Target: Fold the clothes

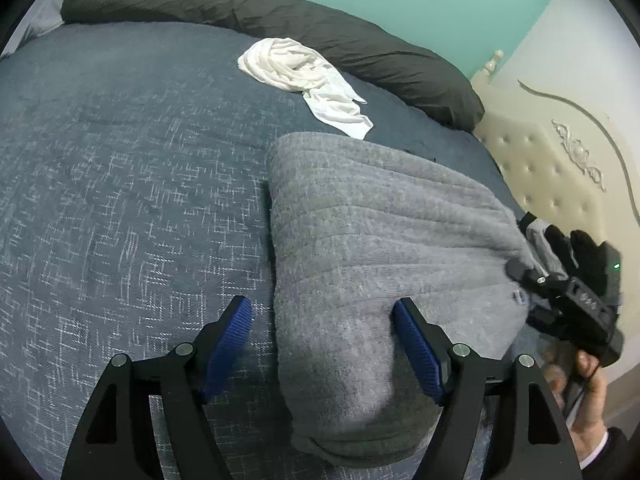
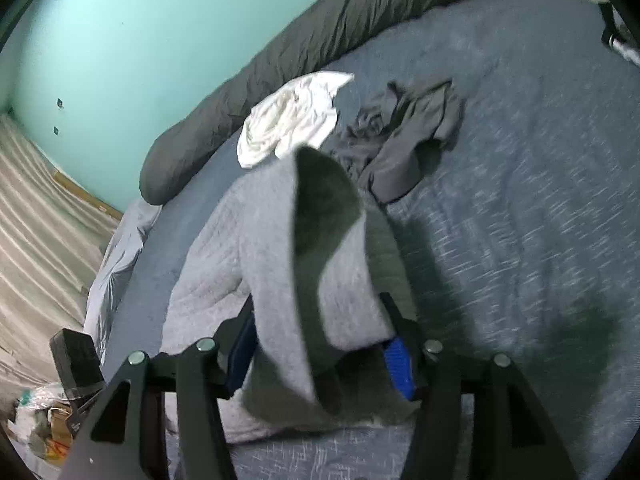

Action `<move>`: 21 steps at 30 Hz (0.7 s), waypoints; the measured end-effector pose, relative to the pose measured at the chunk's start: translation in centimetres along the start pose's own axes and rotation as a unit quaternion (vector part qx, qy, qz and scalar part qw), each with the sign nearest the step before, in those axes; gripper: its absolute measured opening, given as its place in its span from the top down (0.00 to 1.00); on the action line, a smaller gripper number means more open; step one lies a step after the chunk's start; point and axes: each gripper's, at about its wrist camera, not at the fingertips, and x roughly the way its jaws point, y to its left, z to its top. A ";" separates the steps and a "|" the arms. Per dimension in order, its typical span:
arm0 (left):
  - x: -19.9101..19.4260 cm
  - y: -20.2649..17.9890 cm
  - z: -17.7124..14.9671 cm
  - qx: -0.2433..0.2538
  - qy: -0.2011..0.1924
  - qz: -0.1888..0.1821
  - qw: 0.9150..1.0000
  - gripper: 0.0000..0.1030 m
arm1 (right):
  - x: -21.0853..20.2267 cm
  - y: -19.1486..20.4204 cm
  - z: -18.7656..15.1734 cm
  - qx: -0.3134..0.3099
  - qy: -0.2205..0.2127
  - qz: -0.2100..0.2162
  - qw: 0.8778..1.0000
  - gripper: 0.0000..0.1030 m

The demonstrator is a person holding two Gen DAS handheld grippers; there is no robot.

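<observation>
Left gripper (image 1: 322, 344) spread wide, jaws straddling the left edge of the grey sweater (image 1: 380, 248), likely to pin it to the bed (image 1: 120, 160). Right gripper (image 2: 320, 344) clenched on the sweater's lifted flap, seemingly carrying it over into a fold.

Black left gripper (image 1: 322, 344), blue ribbed pads (image 1: 420, 354), 4 silver screws; dark sleeve (image 1: 612, 446).
</observation>
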 end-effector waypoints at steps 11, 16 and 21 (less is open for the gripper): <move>-0.7 0.3 0.2 -0.005 -0.005 -0.003 1.000 0.25 | 0.8 1.1 1.4 0.028 0.054 -0.019 0.998 0.43; -1.4 0.6 0.6 -0.013 -0.018 -0.002 1.000 0.25 | -2.3 1.6 1.3 0.011 0.037 -0.019 0.999 0.36; -2.7 0.3 1.1 -0.017 -0.041 -0.013 0.999 0.25 | -4.2 4.1 2.6 -0.019 -0.014 0.004 1.000 0.37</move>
